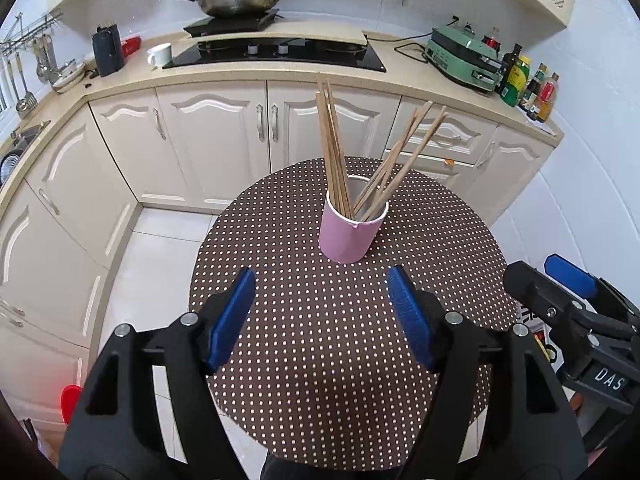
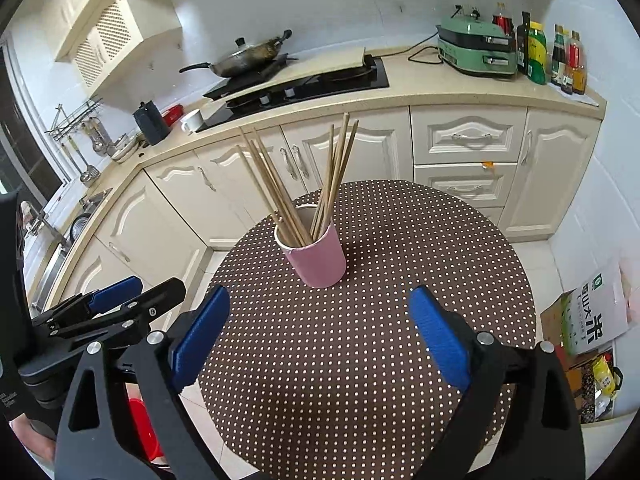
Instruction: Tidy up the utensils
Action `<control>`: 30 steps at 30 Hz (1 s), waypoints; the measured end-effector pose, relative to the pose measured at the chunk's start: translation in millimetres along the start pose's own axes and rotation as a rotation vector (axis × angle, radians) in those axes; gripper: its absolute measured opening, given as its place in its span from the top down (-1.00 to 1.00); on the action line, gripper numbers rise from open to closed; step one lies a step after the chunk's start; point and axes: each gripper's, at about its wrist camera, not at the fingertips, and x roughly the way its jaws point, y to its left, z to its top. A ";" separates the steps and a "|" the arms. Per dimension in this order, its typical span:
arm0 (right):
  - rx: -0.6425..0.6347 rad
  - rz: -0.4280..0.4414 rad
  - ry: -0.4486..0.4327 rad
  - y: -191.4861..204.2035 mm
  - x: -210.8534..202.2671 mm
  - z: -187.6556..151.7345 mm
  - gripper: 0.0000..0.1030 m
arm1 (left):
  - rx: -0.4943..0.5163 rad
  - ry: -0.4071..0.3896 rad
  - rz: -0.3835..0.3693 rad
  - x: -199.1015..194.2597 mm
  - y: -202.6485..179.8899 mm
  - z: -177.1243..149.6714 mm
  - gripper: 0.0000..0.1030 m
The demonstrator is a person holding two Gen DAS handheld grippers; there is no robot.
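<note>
A pink cup (image 1: 347, 236) (image 2: 318, 260) stands upright on the round brown dotted table (image 1: 320, 360) (image 2: 360, 360). Several wooden chopsticks (image 1: 332, 148) (image 2: 280, 188) stick up out of it in two leaning bunches. My left gripper (image 1: 322, 280) hovers over the table on the near side of the cup, open, with nothing between its blue pads. My right gripper (image 2: 320, 296) is also open and empty, short of the cup. The right gripper's fingers (image 1: 568, 276) show at the right edge of the left wrist view, and the left gripper's fingers (image 2: 116, 292) show at the left edge of the right wrist view.
Behind the table runs a kitchen counter (image 1: 280, 76) with a hob (image 1: 276, 52), a wok (image 1: 240, 2), a white mug (image 1: 160, 55), a green appliance (image 1: 464, 56) and bottles (image 1: 528, 84). A box and bags (image 2: 588, 320) sit on the floor at the right. A red object (image 1: 70, 400) lies at the lower left.
</note>
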 end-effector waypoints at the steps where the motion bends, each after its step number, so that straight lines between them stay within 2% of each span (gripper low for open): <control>1: -0.005 0.002 -0.005 0.7 -3.5 -1.1 -0.74 | 0.004 -0.007 0.006 -6.5 -1.4 -3.3 -0.33; 3: -0.024 0.003 -0.015 3.1 -13.1 -4.7 -0.81 | 0.010 -0.024 0.014 -17.1 -3.7 -8.0 -0.34; 16: -0.077 0.020 -0.097 10.4 -73.6 -27.0 -0.83 | 0.043 -0.165 0.013 -92.4 -25.1 -32.0 -0.40; 30: -0.117 0.022 -0.193 19.3 -124.3 -36.8 -0.84 | 0.050 -0.278 0.028 -147.2 -32.3 -39.8 -0.47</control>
